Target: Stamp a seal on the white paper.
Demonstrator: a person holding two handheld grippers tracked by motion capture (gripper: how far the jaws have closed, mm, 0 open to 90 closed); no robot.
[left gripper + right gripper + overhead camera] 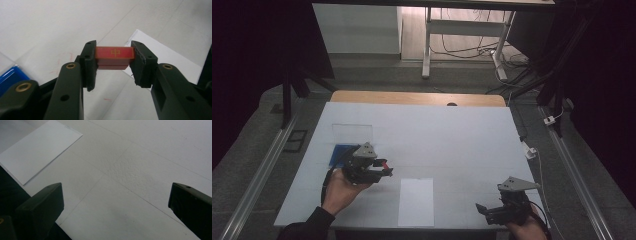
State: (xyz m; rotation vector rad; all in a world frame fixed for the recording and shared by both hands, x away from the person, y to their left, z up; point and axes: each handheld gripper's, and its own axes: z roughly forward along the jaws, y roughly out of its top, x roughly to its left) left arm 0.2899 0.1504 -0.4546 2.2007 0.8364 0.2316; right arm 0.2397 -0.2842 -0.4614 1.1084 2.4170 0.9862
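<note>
Between the black jaws of the left gripper (113, 65), lifted off the white tabletop (452, 135) near the white paper sheet (416, 201), sits a small red rectangular block w/ a gold character on its top face (114, 58), pinched at both ends. Risk: grip is only on the end faces, so block could twist or drop if the hand tilts. Right gripper (116, 202) has jaws wide apart, holding nothing, low over the table near the front edge; blue flat item (341, 155) lies behind the left hand.
</note>
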